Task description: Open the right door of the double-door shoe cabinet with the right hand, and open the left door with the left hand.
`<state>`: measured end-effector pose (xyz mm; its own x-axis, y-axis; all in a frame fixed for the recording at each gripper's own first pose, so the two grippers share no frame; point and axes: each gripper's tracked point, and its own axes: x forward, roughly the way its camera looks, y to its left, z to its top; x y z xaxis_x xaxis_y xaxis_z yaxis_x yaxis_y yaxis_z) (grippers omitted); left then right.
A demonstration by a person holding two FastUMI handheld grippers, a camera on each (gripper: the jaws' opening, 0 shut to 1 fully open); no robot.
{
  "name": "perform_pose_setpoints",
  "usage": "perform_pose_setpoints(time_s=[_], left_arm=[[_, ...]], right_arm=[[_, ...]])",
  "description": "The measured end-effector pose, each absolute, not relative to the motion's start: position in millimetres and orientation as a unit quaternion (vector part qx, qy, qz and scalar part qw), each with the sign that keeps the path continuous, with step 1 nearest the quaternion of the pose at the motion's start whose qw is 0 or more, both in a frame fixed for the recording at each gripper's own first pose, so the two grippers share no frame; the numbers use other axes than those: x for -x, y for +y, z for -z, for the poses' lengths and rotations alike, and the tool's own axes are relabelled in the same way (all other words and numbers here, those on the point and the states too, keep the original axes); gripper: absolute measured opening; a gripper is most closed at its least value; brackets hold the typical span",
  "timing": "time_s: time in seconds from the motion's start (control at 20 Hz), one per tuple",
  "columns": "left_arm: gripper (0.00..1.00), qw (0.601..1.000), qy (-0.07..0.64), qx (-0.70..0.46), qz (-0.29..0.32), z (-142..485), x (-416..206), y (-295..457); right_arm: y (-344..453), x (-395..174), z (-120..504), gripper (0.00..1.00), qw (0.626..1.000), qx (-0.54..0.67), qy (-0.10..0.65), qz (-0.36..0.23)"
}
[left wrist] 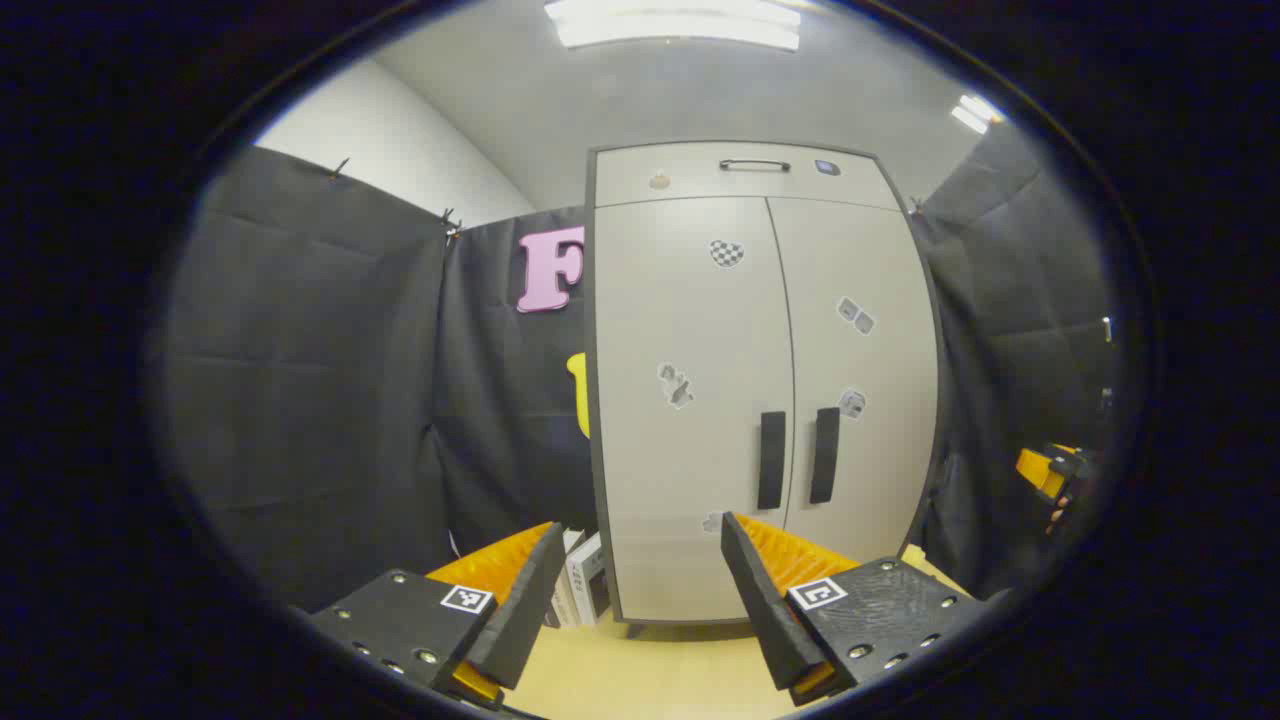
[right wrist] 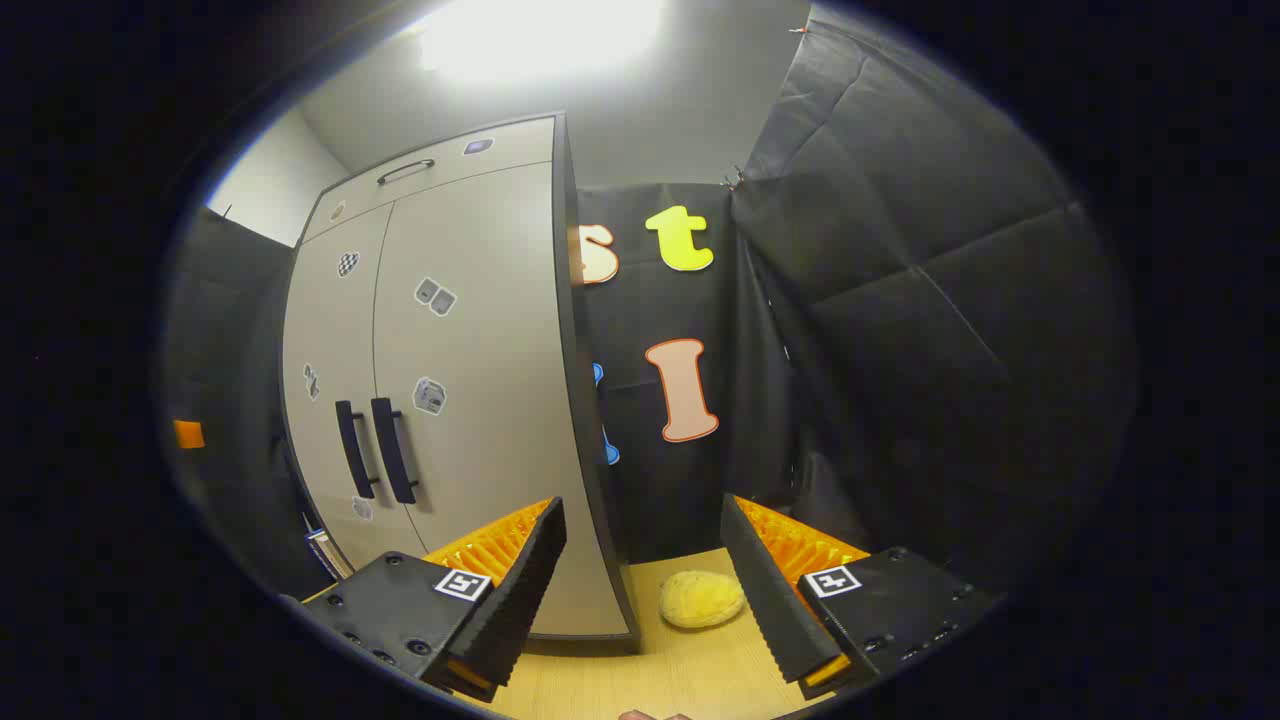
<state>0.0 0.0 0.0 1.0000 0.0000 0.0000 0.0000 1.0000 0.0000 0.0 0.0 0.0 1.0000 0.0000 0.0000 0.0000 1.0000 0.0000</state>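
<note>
Both claws level, aimed fwd. Left claw [left wrist: 640,535] released, facing shoe cabinet [left wrist: 760,380], doors closed. Right claw [right wrist: 645,520] released, pointing past cabinet's right edge, w/ handles [right wrist: 375,450] off left.

Hidden, cropped, too small to tell

Left gripper view: the small stickers [left wrist: 676,385] on the shoe cabinet [left wrist: 690,450] are too small to make out; the boxes [left wrist: 585,585] at its lower left corner are partly behind the left gripper [left wrist: 640,535]; the right gripper [left wrist: 1050,470] is cut off at the right rim, jaw state unreadable. Right gripper view: an orange patch [right wrist: 188,433] at the left rim is cropped and unidentifiable; the yellow lump [right wrist: 702,598] on the floor is too soft to name; the cabinet's foot sits behind the right gripper's near finger [right wrist: 505,590].
</note>
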Motion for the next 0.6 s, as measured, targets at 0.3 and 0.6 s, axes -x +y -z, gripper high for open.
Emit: perform_pose_setpoints(time_s=[0.3,0.6], left_arm=[[0.91,0.998,0.025,0.059,0.028,28.5,-7.8,15.7],[0.92,0.997,-0.009,0.049,0.057,27.1,-10.6,35.6]], right_arm=[[11.6,12.7,3.5,0.98,1.000,0.005,0.007,0.025],[61.8,20.4,3.9,0.98,1.000,0.003,0.023,0.015]])
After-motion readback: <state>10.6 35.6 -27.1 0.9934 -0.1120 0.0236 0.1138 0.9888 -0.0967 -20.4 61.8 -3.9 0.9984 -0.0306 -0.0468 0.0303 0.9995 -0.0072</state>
